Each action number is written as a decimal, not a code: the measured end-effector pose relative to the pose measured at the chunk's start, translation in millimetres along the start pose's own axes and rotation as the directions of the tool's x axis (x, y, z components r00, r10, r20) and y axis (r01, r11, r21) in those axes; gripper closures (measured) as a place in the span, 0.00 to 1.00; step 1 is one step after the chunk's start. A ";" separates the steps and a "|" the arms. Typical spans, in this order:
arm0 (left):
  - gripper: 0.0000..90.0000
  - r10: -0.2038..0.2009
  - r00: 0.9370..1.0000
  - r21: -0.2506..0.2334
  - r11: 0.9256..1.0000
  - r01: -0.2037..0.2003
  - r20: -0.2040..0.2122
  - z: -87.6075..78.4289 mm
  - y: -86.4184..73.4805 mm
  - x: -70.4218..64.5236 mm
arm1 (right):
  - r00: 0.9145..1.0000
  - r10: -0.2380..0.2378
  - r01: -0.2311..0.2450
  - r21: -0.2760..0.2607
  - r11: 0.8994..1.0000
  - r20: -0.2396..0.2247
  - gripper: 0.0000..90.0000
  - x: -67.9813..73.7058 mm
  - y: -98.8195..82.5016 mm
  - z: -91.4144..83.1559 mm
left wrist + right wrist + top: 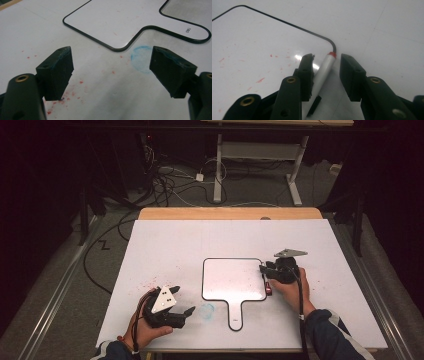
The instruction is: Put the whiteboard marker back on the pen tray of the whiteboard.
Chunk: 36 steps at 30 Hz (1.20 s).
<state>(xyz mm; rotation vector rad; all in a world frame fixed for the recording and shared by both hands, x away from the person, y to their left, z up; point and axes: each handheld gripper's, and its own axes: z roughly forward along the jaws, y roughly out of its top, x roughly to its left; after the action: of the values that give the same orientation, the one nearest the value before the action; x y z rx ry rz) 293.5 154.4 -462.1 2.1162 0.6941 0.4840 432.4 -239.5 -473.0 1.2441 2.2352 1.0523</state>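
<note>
A small whiteboard with a black rim and a handle lies mid-table. A silver marker with a red end rests on its right edge, and its red cap end shows in the high view. My right gripper sits low over the marker with its jaws apart. The marker lies between them, against the left pad and clear of the right one. My left gripper is held at the front left, open and empty, pointing toward the board's handle.
A smudged blue ring marks the white sheet just left of the handle. Red ink specks dot the sheet near the left gripper. The wooden table edge runs along the back, with floor cables and a desk frame beyond.
</note>
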 end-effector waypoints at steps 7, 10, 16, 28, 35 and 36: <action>0.20 0.005 1.000 0.002 1.000 -0.005 -0.004 0.0 -0.2 -0.1 | 1.000 -0.020 0.019 -0.060 0.998 -0.008 0.61 0.1 3.2 -13.2; 0.20 0.009 1.000 -0.001 1.000 -0.009 -0.004 -0.5 0.1 -0.4 | 0.997 -0.080 0.078 -0.123 0.989 -0.005 0.57 3.0 5.0 -27.6; 0.20 0.017 1.000 -0.005 1.000 -0.018 -0.018 -3.1 -0.3 -0.1 | 0.968 -0.252 0.250 -0.235 0.939 0.022 0.47 11.8 1.2 -64.1; 0.19 0.038 0.996 0.019 0.999 -0.036 -0.083 -3.4 -1.6 2.4 | 0.952 -0.289 0.307 -0.308 0.901 0.103 0.28 7.8 -43.2 -121.9; 0.19 0.041 0.992 0.019 0.999 -0.039 -0.116 -2.1 -1.4 5.1 | 0.958 -0.267 0.286 -0.301 0.910 0.103 0.26 3.2 -67.9 -133.0; 0.19 0.042 0.992 0.020 0.999 -0.040 -0.116 -1.8 -1.2 5.1 | 0.959 -0.265 0.283 -0.300 0.911 0.100 0.26 2.5 -69.0 -133.1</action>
<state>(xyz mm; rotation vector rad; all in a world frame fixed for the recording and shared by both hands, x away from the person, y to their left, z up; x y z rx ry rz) 296.1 159.2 -461.5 2.1353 0.7246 0.6302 308.8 -317.2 -438.6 0.7901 2.0260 1.1830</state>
